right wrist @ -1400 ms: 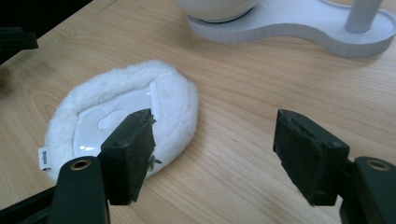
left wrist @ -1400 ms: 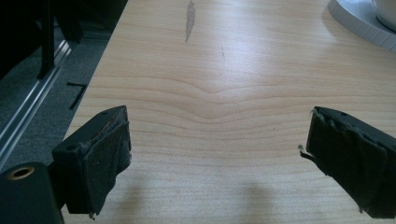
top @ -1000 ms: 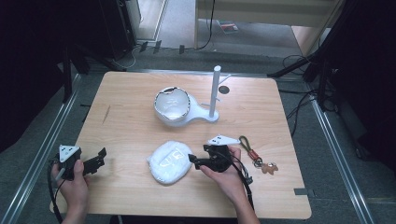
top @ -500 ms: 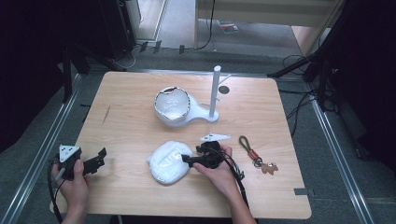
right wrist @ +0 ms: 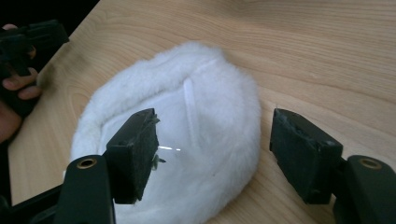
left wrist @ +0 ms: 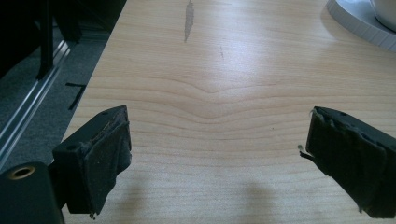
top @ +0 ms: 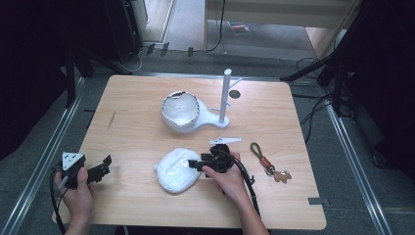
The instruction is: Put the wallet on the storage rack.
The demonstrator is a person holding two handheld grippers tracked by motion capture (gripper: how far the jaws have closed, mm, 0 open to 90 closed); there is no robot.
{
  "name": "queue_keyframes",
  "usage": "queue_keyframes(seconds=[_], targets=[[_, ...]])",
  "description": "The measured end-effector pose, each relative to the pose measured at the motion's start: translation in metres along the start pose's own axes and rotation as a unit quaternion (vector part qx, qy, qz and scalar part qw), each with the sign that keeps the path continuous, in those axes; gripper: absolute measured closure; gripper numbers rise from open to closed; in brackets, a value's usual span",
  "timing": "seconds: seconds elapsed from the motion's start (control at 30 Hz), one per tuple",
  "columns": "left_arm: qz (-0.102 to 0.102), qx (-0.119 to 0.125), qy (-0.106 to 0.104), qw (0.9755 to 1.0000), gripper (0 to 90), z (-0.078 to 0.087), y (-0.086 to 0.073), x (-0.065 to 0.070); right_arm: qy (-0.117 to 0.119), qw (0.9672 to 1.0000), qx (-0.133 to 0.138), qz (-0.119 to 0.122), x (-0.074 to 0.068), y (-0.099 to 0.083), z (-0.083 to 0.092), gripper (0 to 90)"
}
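Item: white fur hat (top: 176,169), near table edge, centre. Soft, light, squashy; I'd pinch its rim. My right gripper (right wrist: 212,149) straddles the edge, jaws just closing, unclamped; left gripper (top: 100,169) gapes empty.

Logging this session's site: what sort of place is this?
Probably a lab recording bench: a bare wooden table on grey carpet, edged by metal rails, with loose cables and dark stands around it.

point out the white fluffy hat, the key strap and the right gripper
white fluffy hat (top: 176,171), high view, top of its fur
key strap (top: 259,152), high view, the dark loop
right gripper (right wrist: 212,154), right gripper view, between its tips
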State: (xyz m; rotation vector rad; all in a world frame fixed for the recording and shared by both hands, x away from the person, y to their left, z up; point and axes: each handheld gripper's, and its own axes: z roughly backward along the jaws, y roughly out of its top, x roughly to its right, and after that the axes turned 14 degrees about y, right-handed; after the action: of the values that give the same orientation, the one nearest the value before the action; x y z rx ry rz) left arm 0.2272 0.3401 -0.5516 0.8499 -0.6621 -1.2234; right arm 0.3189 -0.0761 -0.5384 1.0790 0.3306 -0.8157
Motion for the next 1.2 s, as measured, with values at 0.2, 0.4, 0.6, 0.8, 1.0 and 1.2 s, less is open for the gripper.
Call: queue_keyframes(seconds=[0.2,0.4,0.6,0.8,1.0,1.2], targets=[[0.000,0.000,0.000,1.0000,7.2,0.000,0.000,0.000,0.016,0.9995,-0.009,-0.025,0.007,0.001,-0.004,35.4],[-0.001,0.000,0.001,1.0000,7.2,0.000,0.000,0.000,0.052,0.9966,-0.005,-0.063,0.014,0.001,-0.005,38.8],[0.000,0.000,0.002,1.0000,7.2,0.000,0.000,0.000,0.086,0.9907,0.002,-0.106,0.022,0.001,-0.004,40.3],[-0.001,-0.001,0.002,1.0000,7.2,0.000,0.000,0.001,0.088,0.9898,-0.013,-0.111,0.023,-0.001,-0.005,57.9],[0.000,-0.002,0.001,1.0000,7.3,0.000,0.000,0.000,0.074,0.9926,-0.018,-0.094,0.021,-0.004,-0.009,75.7],[0.000,-0.002,0.000,1.0000,7.3,0.000,0.000,0.000,0.045,0.9977,-0.010,-0.049,0.010,-0.004,-0.007,84.5]])
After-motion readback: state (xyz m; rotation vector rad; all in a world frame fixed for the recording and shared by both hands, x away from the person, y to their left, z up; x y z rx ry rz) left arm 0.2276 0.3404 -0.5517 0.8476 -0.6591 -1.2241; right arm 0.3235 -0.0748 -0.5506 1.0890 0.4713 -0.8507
